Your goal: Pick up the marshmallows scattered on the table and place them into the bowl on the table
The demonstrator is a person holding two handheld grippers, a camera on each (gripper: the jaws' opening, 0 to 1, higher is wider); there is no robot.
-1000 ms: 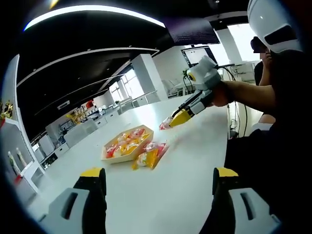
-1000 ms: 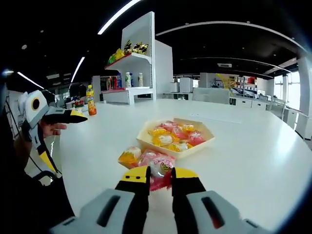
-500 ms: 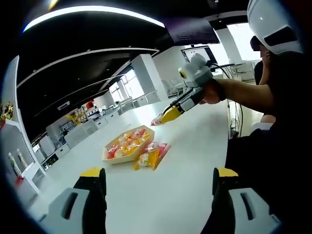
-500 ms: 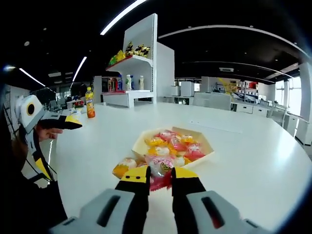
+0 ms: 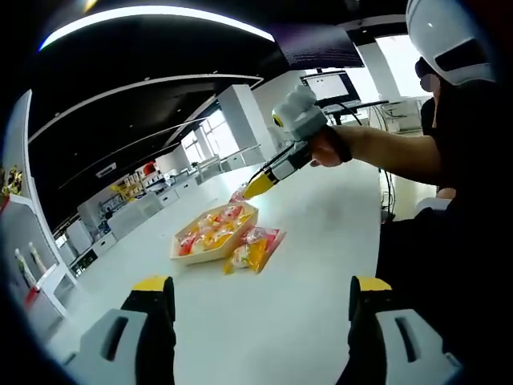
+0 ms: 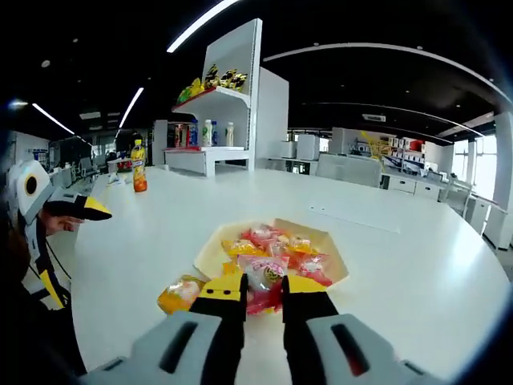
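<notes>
Now the right gripper [image 6: 262,290] pinches a wrapped marshmallow [image 6: 265,273] between closed jaws, above the near edge of the bowl [image 6: 210,253] of wrapped sweets on the white tabletop [image 6: 417,265]. More wrapped marshmallows [image 5: 250,251] lie just beside the bowl, while the left gripper [image 5: 260,298] hangs low over the tabletop, jaws wide apart and empty.

Shelf items [image 6: 210,80] too small, indistinct

Worktop [image 6: 417,265]: plain white. Bowl [image 6: 337,261]: pale cream-tan, holding marshmallows [image 6: 272,245] in clear wrappers printed pink, red, yellow and orange. Just beside the bowl, one orange-yellow packet [image 6: 180,293]. Right tongs [image 6: 262,290]: yellow tips, black fingers, grey body; pink-red wrapped marshmallow [image 6: 264,277] between them. Left tongs [image 5: 260,301]: same yellow, black, grey. Bottle [image 6: 139,168] beyond the bowl: orange, yellow cap.
</notes>
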